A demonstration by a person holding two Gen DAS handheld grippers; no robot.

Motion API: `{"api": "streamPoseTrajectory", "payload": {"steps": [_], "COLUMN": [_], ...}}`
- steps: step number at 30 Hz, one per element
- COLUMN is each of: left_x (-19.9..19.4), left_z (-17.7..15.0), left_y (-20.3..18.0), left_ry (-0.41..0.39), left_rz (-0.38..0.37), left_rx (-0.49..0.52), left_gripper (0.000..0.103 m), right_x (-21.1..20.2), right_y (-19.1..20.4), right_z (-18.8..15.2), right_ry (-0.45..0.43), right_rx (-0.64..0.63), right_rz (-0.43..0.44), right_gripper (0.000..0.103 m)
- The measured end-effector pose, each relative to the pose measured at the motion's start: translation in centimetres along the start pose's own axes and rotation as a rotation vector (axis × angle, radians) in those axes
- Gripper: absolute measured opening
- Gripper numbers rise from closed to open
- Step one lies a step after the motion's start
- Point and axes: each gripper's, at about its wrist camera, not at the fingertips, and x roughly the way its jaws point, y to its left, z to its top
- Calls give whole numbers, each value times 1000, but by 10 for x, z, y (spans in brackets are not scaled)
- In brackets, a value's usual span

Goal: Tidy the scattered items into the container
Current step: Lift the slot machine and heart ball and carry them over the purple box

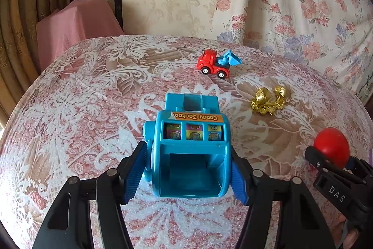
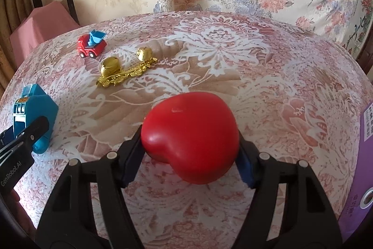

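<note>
Left claw (image 1: 190,173), left wrist view: blue pads clamped on both sides of a blue toy slot machine (image 1: 188,151) labelled "Candy Jackpot", which sits on the bench (image 1: 81,97) under a pink-and-white lace-pattern cloth. Beyond it, a red toy truck (image 1: 215,62) with a blue scoop; to the right of that, a gold ornament (image 1: 269,100). At the far right edge, the right claw (image 1: 331,160) grips a red heart-shaped toy (image 1: 332,152).

Right claw (image 2: 190,153), right wrist view: pads pressed against both sides of the red heart-shaped toy (image 2: 191,137), held low over the cloth. Gold ornament (image 2: 124,71) and red toy truck (image 2: 92,46) lie farther back to the left, near each other. Blue toy slot machine (image 2: 35,113) at left edge, a finger of the left claw across it. Purple container (image 2: 359,169) partly visible at right edge.
</note>
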Motion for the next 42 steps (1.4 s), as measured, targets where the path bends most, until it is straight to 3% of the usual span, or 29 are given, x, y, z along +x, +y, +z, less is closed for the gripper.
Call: {"api": "streamPoseTrajectory", "payload": {"steps": [35,39,42], "left_x": [-1,-18,-45], "left_z": [-1,0,3], "left_y": [4,5,-1], "left_ry": [-7,-21,-65], "left_rz": [-2,-35,-63], "left_rx": [-7,-15,7], "left_gripper": [64,63,63], "right_x": [-8,-27,-64], "right_y": [2,-6,-12], "right_z": [1,-4,-10], "right_ry": [-52,-54,-88], "right_rx": [-10,34,45], "right_rz": [-13,17,26], "right_gripper": [71,70,70]}}
